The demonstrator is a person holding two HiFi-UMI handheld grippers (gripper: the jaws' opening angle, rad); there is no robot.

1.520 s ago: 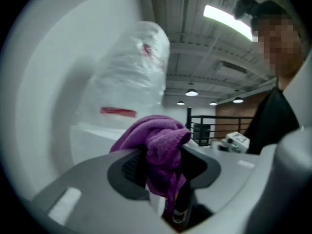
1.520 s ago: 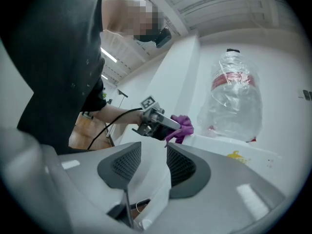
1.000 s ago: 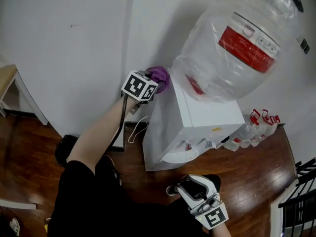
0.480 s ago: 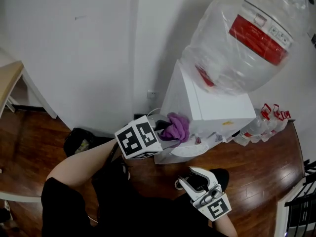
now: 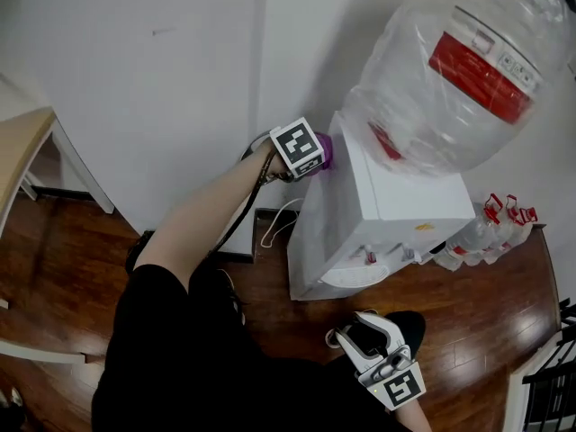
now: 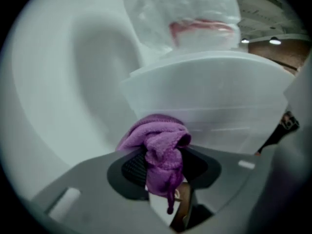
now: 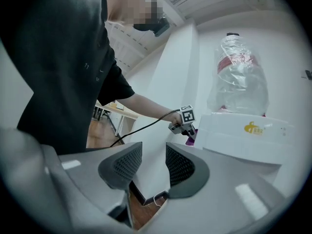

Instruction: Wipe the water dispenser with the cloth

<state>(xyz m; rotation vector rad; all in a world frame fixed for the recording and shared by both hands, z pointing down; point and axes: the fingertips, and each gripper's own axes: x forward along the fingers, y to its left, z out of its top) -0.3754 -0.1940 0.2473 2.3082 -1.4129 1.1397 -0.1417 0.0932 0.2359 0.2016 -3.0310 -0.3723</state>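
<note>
- Pressing the purple cloth (image 6: pixel 158 145) toward the white water dispenser (image 5: pixel 387 210), the left gripper (image 5: pixel 317 157) has its jaws clamped on the bunched fabric. A wad sticks out ahead of the pads to do the rubbing.
- That wad sits at the upper edge of the dispenser's side panel, on the side nearest the wall, just below the foot of the big water bottle (image 5: pixel 450 61). I judge it to be touching the panel, though I can't be sure.
- The person's arm reaches out long with the gripper tipped downward, which would suit a stroke down the panel.
- The right gripper (image 7: pixel 148 165) hangs low by the person's hip, well apart from the dispenser and facing it. Its jaws have just been closing slightly, yet they stand apart with nothing between them; it looks idle and is out of the way.
- Small bottles (image 5: pixel 490 228) on the wooden floor beside the dispenser's base stand well apart from the wiping.
</note>
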